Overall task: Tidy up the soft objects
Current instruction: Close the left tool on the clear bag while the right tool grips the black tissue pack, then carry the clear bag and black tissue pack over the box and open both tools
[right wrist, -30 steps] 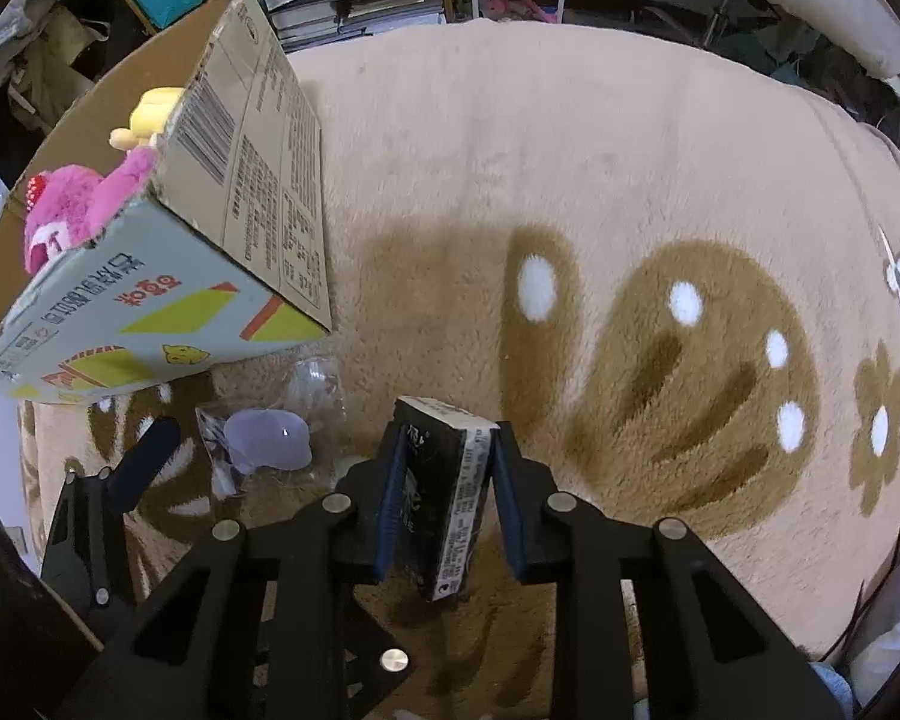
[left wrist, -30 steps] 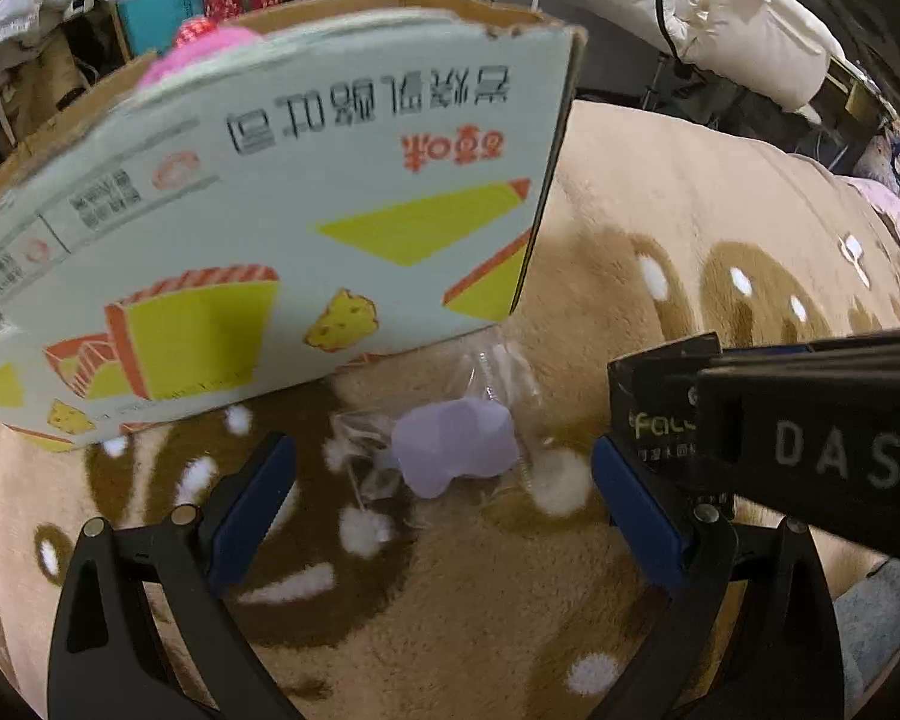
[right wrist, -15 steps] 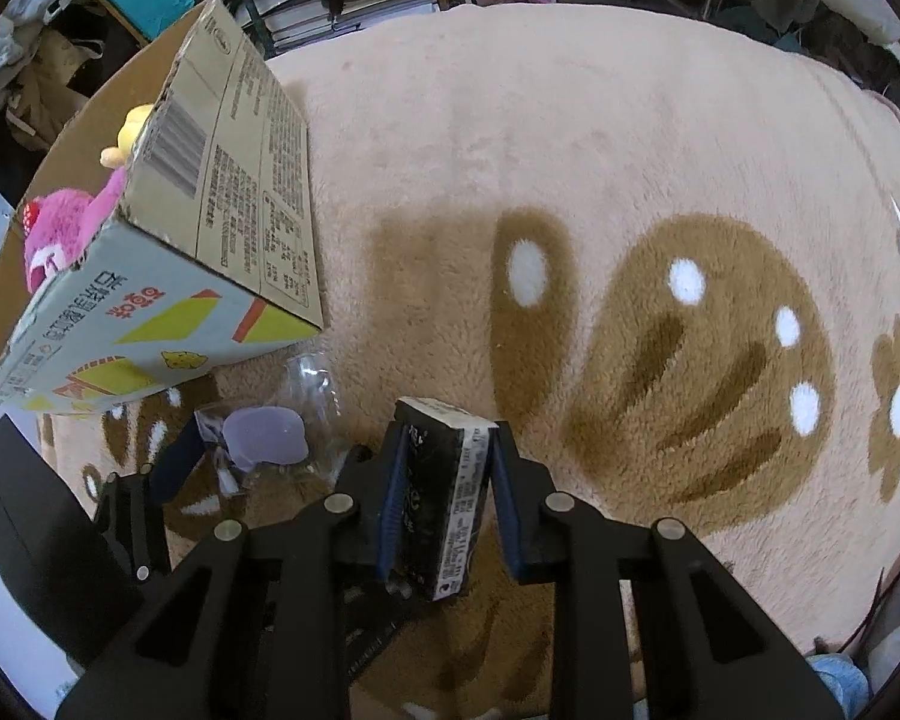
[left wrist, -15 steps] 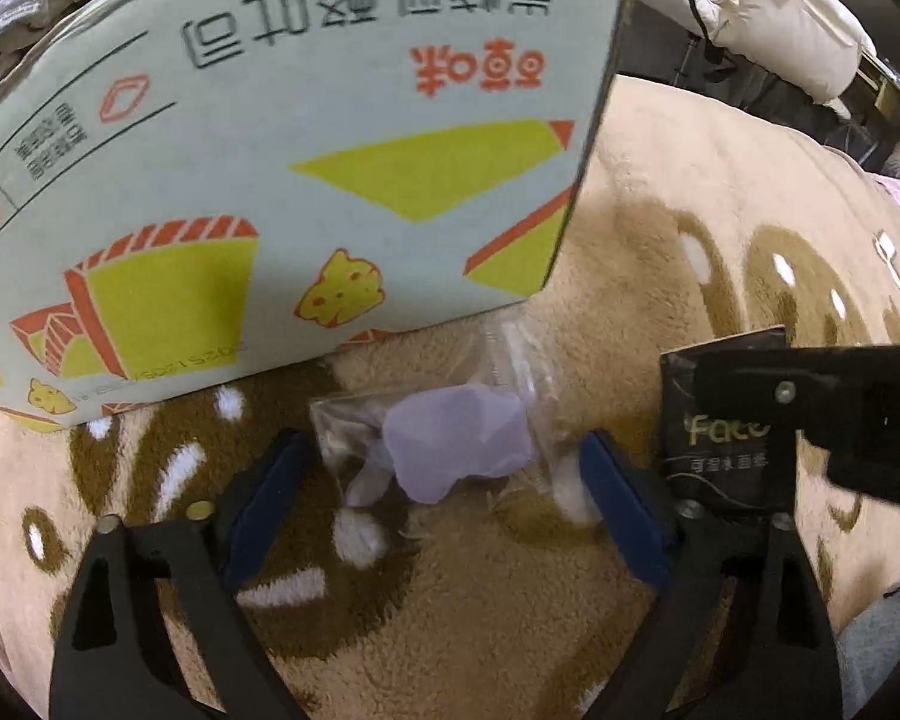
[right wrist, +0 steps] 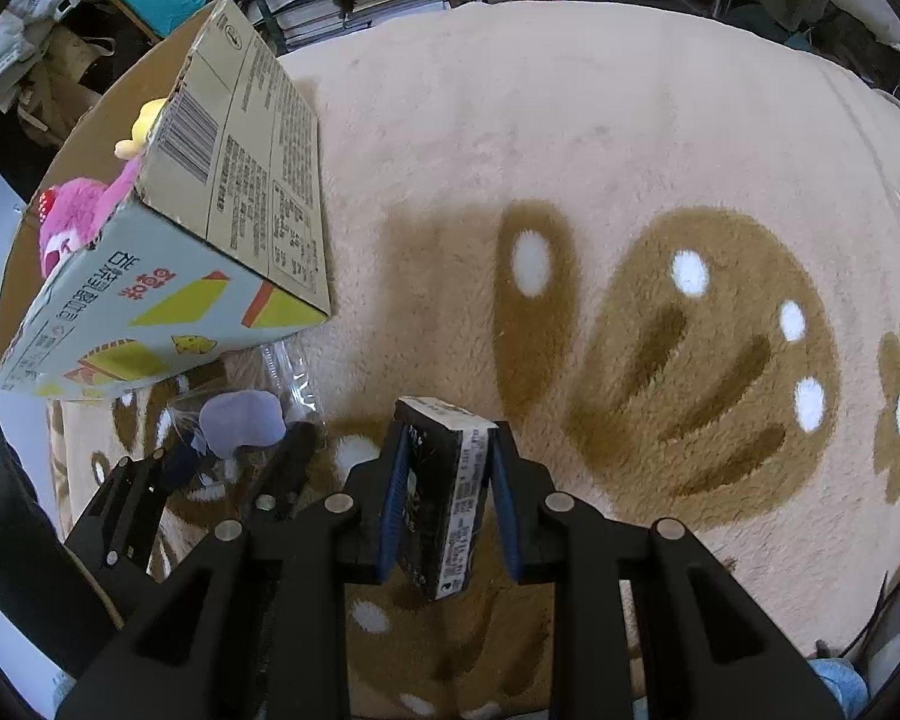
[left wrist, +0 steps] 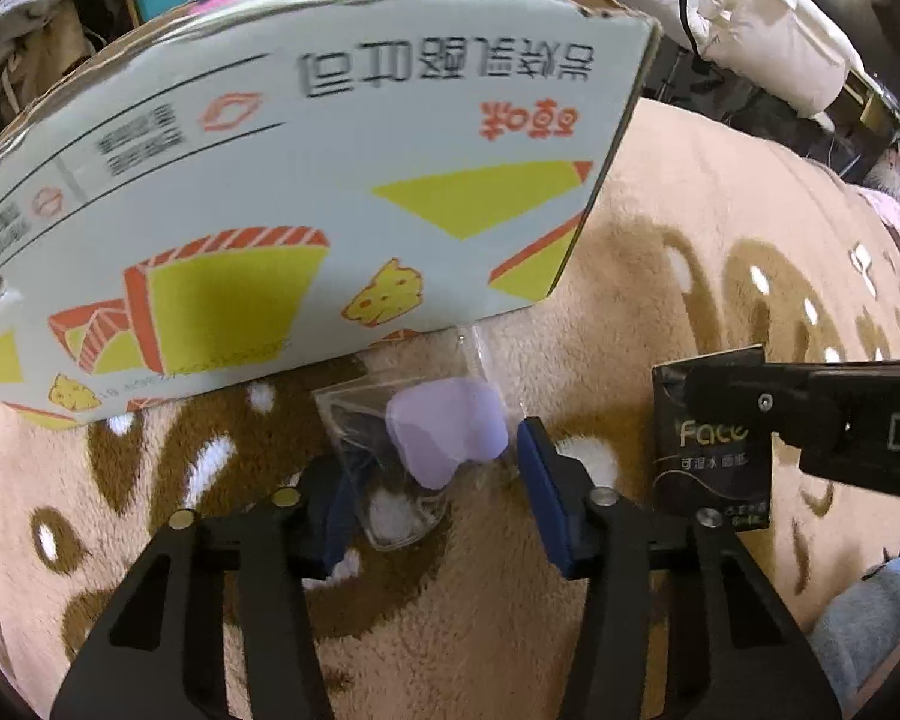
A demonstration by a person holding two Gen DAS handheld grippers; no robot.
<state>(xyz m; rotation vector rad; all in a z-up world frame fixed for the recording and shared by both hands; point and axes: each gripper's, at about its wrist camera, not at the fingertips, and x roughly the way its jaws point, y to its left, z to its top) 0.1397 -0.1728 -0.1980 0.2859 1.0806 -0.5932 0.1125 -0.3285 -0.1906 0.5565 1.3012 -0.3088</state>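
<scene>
Beside the cardboard box (left wrist: 306, 192) on the brown patterned blanket (right wrist: 570, 180), a clear bag holding a purple soft item (left wrist: 447, 429) lies between the spread jaws of the left gripper (left wrist: 432, 498), which are not yet clamped on it. The right gripper (right wrist: 447, 498) is clenched on a black tissue pack (right wrist: 444, 492). A pink plush toy (right wrist: 69, 222) already sits in the box. To grip well, the left jaws should probably close on the purple padding itself, since loose plastic alone could slip free.
</scene>
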